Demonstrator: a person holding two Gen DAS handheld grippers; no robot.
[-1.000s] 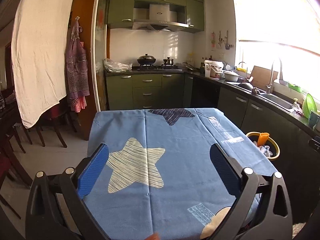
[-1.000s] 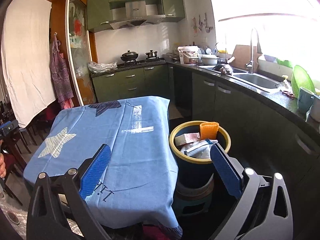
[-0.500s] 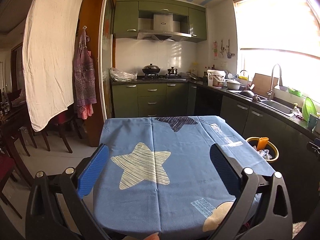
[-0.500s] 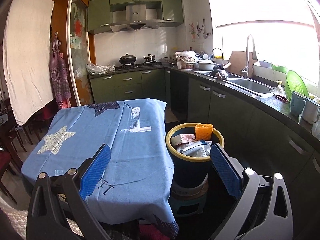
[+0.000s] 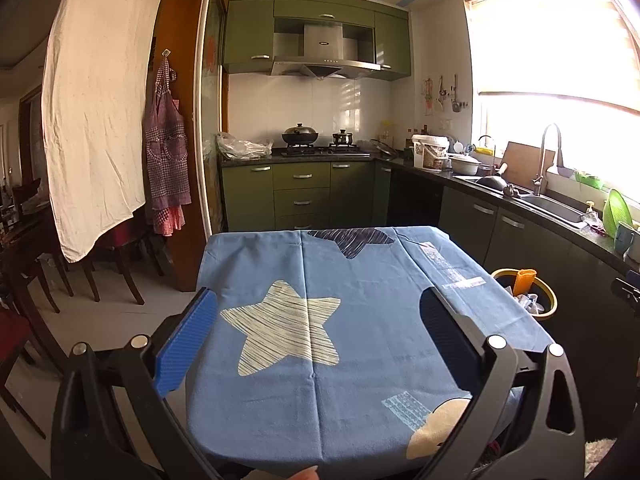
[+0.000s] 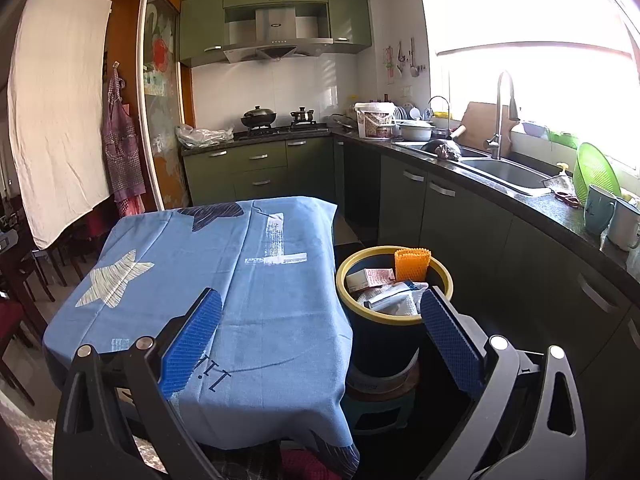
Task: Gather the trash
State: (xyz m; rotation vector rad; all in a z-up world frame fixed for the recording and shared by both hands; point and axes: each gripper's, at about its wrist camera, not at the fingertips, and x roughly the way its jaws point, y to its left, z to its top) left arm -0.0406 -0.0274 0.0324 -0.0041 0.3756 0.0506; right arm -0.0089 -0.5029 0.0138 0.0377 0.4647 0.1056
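Note:
A dark bin with a yellow rim [image 6: 442, 280] stands on a stool right of the table; it shows small in the left wrist view [image 5: 548, 300]. In it lie an orange ribbed piece [image 6: 412, 263], a small carton [image 6: 370, 278] and crumpled white wrappers [image 6: 394, 300]. The table wears a blue cloth with star prints [image 5: 340, 320], also in the right wrist view [image 6: 240, 272]. My left gripper [image 5: 316, 328] is open and empty above the table's near half. My right gripper [image 6: 320, 328] is open and empty, near the table's right edge and the bin.
Green cabinets and a dark counter [image 6: 520, 196] with a sink [image 6: 504, 172], cups [image 6: 600, 208] and a green strainer [image 6: 592, 172] run along the right. A stove with pots [image 5: 316, 140] is at the back. Wooden chairs [image 5: 48, 256] and a hanging white cloth [image 5: 92, 104] are left.
Both grippers have drawn back and risen a little, so the table and bin look farther away. Both stay open and empty.

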